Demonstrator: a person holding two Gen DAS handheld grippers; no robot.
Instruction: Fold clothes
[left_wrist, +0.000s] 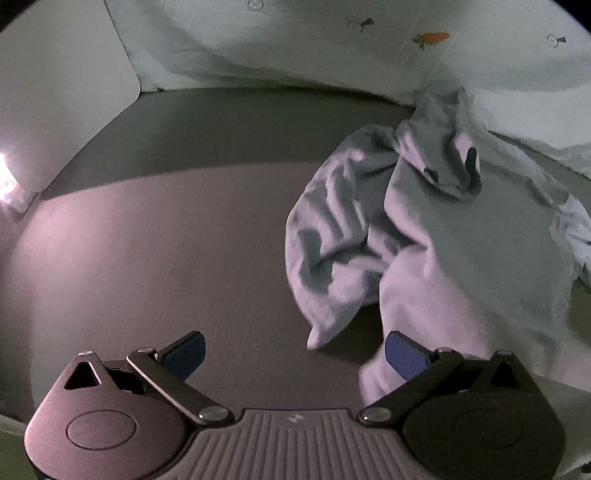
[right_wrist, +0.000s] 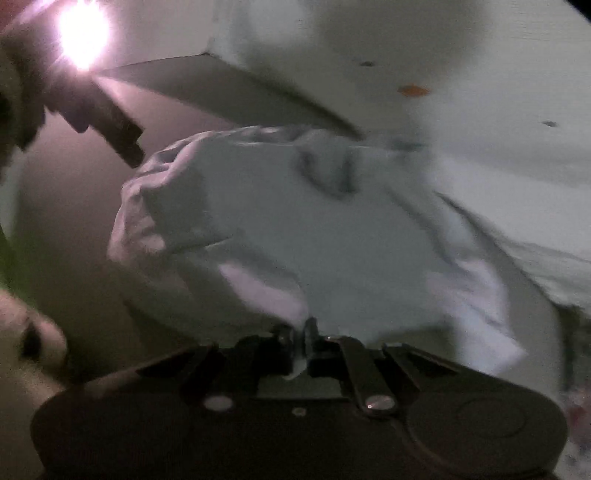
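Pinching a fold of the pale garment (right_wrist: 295, 229), the right gripper (right_wrist: 301, 343) is seen with its jaws closed on cloth; a small tuft is squeezed out between them toward the camera. No other frame is given, so nothing more is said of its motion

The left gripper (left_wrist: 293, 354) is held spread wide with nothing between its blue pads (left_wrist: 404, 356); the right-hand pad sits against or just beside the garment's near edge, contact cannot be confirmed. A second grab point is probably being lined up so the cloth can be stretched flat

Garment (left_wrist: 424, 236): ahead and to the right of the left claw, directly ahead of the right one, lying crumpled on the grey bed sheet (left_wrist: 166, 240). Soft knit or fleece is judged, matte, deep rounded creases, one tapering lobe pointing back toward the left claw. Type of garment cannot be told

A white printed quilt (left_wrist: 369, 48) with a small orange carrot motif is bunched up beyond the garment. A bright lamp (right_wrist: 83, 33) is seen far left of the right claw, light is dim, right view is blurred

Folding is judged barely begun: no flat panel yet
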